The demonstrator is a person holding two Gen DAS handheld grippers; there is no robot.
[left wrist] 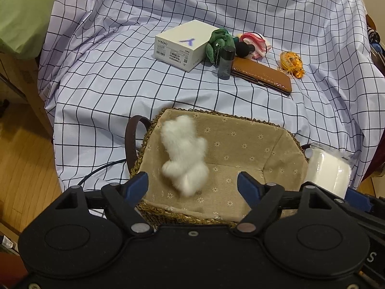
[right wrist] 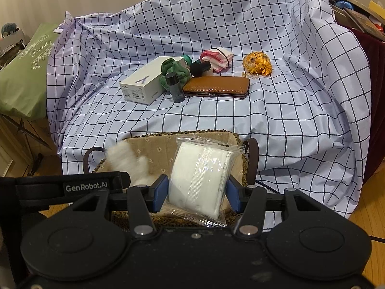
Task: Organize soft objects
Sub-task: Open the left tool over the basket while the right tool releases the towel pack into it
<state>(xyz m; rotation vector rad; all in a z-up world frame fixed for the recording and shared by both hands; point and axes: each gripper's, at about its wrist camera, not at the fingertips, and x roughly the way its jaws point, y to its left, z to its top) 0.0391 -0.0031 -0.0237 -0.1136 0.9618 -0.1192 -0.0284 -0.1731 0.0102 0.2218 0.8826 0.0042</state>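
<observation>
Two soft things are in play right at the basket: the white plush toy sits blurred just ahead of the left gripper, whose jaws stand apart and clear of it, which reads as a release into the lined basket. The right gripper is clamped on one sealed white pad packet, poised over the basket's right end, likely the next drop. Farther ahead of both grippers on the checked cloth wait one green plush, one pink-and-white cloth bundle and one orange pouch, soft candidates by my reckoning, mixed among one white phone box, one dark bottle, one brown case.
</observation>
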